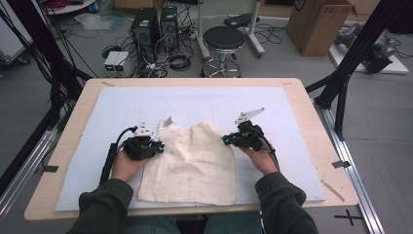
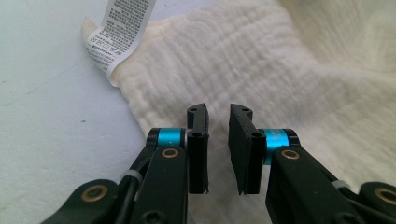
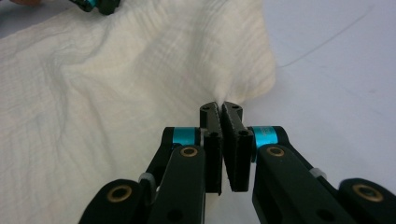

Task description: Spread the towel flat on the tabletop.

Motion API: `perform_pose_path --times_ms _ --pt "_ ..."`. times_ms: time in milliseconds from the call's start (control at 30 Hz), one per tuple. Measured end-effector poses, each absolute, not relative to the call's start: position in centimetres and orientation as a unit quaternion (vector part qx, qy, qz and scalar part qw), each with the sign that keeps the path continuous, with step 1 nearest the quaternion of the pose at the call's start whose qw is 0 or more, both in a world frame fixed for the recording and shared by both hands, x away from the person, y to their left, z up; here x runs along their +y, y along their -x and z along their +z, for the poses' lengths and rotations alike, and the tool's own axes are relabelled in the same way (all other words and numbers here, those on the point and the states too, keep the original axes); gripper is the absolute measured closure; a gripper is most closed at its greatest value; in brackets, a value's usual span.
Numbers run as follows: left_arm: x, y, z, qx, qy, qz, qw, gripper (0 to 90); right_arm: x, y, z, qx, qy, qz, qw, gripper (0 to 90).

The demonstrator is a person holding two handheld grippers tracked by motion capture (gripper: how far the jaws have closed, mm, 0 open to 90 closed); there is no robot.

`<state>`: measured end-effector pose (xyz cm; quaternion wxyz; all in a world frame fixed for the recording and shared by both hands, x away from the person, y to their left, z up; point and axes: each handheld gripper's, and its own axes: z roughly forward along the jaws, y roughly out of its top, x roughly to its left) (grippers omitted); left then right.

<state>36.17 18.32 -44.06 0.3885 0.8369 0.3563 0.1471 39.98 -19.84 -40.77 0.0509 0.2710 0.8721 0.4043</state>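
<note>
**Both grippers at the far edge of the cream cloth**

A light wooden table (image 1: 311, 126) is carrying a pale blue mat (image 1: 122, 105) that is covering most of its top. A cream cloth (image 1: 192, 165) is lying on the mat near the person's side, roughly centred between the two forearms, with its far edge bunching up into two raised humps.

The left gripper (image 2: 218, 140) is sitting at the cloth's far left corner. Its jaws are standing a narrow gap apart, with the fabric lying beneath and between them; the pads are not pressing on it as far as the left gripper view allows a judgement, since the contact under the tips is hidden.

The right gripper (image 3: 220, 114) is working at the cloth's far right corner. Its jaws are standing closed together, and a small peak of fabric is rising from between the tips, so the cloth is being pinched there.

A white printed care label (image 2: 120, 32) is sticking out from the cloth's edge, beside the left gripper and lying over the mat.
</note>
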Motion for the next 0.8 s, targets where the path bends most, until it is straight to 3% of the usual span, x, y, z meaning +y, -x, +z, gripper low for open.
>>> perform_pose_path --times_ms 167,300,433,567,800 --pt "18.2 -35.9 -44.0 0.353 -0.840 0.144 0.386 75.7 -21.3 -39.1 -38.9 0.866 -0.286 0.400 0.093 86.9" --pt "18.2 -35.8 -44.0 0.352 -0.841 0.144 0.385 75.2 -20.2 -38.6 -39.3 0.879 -0.270 0.385 0.081 81.0" --pt "18.5 -35.7 -44.0 0.351 -0.842 0.141 0.385 74.6 -17.8 -38.6 -41.3 0.903 -0.246 0.351 0.036 70.4" --pt "18.6 -35.6 -44.0 0.351 -0.840 0.141 0.388 74.3 -17.9 -38.9 -41.1 0.891 -0.245 0.382 0.033 63.6" --pt "18.6 -35.7 -44.1 0.351 -0.840 0.141 0.388 74.1 -21.2 -40.7 -40.1 0.836 -0.313 0.447 0.057 67.3"
